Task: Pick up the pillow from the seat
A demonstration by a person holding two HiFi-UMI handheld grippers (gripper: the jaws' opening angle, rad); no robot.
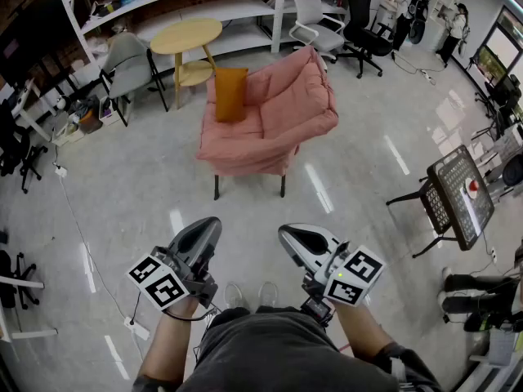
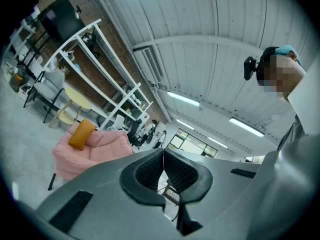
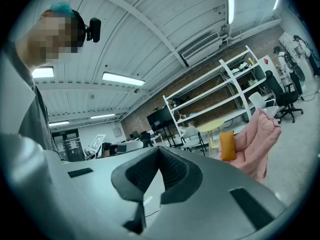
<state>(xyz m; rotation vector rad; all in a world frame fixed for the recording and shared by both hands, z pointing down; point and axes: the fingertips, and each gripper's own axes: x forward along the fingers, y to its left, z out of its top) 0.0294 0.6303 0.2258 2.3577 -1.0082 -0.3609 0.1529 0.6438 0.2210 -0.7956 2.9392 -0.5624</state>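
At twelve o'clock, well ahead, the pillow (image 1: 230, 93) sits untouched on the seat (image 1: 282, 117), left gripper (image 1: 212, 223) and right gripper (image 1: 285, 233) both closed and empty: nothing done yet.

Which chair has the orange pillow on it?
The big pink armchair; the orange pillow stands on its seat. The grey chair, white chair and black chair hold none.

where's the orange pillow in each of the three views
Head view: orange pillow upper centre, standing at the picture-left side of the pink chair.
Left gripper view: pillow left of centre, on that chair.
Right gripper view: pillow right of centre, against the chair.
Shared landmark: the pink chair.
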